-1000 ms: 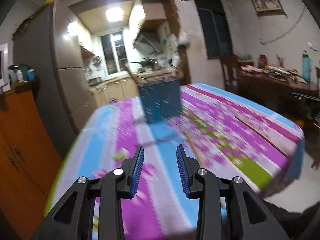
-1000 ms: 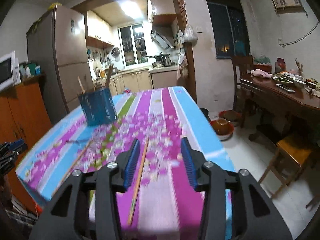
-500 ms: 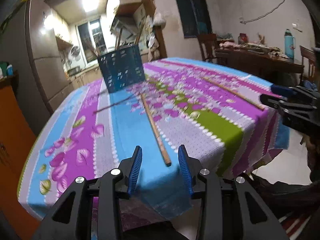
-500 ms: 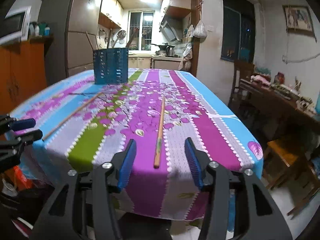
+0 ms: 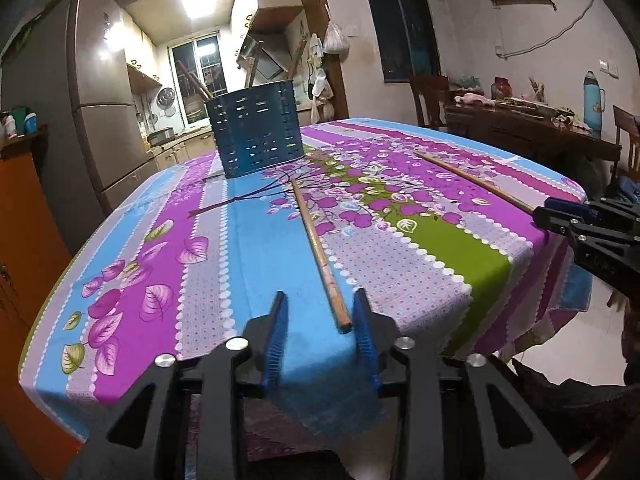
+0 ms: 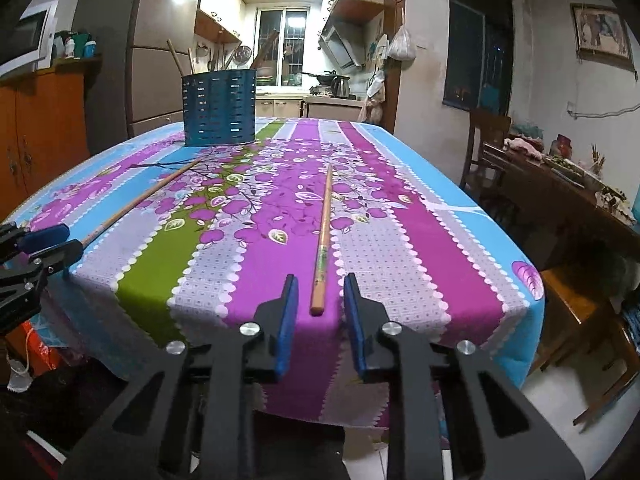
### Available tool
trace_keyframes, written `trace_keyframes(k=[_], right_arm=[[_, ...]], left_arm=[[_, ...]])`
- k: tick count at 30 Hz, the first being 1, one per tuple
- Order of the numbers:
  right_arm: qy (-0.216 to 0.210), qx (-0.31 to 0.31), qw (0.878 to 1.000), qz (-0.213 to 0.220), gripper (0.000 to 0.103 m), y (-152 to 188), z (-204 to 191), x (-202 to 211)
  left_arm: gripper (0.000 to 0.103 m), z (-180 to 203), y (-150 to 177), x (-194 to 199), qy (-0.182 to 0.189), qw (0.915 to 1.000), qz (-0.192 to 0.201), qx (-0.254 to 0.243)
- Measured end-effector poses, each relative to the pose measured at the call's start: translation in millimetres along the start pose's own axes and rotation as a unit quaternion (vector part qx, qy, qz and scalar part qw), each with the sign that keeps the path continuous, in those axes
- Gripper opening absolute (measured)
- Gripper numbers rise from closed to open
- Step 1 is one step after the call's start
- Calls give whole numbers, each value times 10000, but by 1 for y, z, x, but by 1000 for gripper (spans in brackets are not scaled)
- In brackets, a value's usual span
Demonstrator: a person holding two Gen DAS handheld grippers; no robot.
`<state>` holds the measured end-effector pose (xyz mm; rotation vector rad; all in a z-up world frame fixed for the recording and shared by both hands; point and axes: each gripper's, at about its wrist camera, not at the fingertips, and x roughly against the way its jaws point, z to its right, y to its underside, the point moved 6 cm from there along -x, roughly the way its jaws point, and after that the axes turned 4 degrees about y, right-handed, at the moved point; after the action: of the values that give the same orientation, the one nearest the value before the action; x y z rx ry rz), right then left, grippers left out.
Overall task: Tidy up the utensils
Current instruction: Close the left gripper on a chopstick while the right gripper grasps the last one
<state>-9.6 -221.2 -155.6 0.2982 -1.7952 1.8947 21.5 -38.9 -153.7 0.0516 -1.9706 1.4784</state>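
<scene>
Two long wooden chopsticks lie on the floral tablecloth. The left chopstick (image 5: 316, 246) points at my left gripper (image 5: 322, 312), which is open, its near tip lying between the finger pads. The right chopstick (image 6: 323, 236) ends just before my open right gripper (image 6: 318, 294). A blue perforated utensil holder (image 5: 256, 134) with several sticks in it stands upright at the far end; it also shows in the right wrist view (image 6: 219, 109). The right gripper appears in the left wrist view (image 5: 576, 220), and the left gripper in the right wrist view (image 6: 44, 244).
The table (image 6: 460, 216) fills the near ground, its cloth hanging over the front edge. A wooden chair (image 6: 486, 148) and a cluttered side table (image 6: 560, 184) stand to the right. An orange cabinet (image 6: 40, 128) and a fridge (image 5: 100, 120) stand to the left.
Both grippers have dropped low and pulled back to the table's near edge, each now lined up with the end of a chopstick. Both stay open.
</scene>
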Motion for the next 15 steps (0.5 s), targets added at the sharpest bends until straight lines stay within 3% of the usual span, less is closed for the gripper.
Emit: trace_keyframes(k=[4, 11, 15], right_arm=[[-95, -144, 9998, 47, 16, 2, 1, 1], [-112, -195, 9997, 130, 16, 3, 2, 2], [-183, -276, 9993, 170, 6, 3, -1, 2]], left_arm=[[17, 6, 1, -1, 27, 10000, 60, -48], [17, 5, 2, -1, 101, 9998, 141, 48], [10, 5, 3, -1, 178, 9997, 168, 71]])
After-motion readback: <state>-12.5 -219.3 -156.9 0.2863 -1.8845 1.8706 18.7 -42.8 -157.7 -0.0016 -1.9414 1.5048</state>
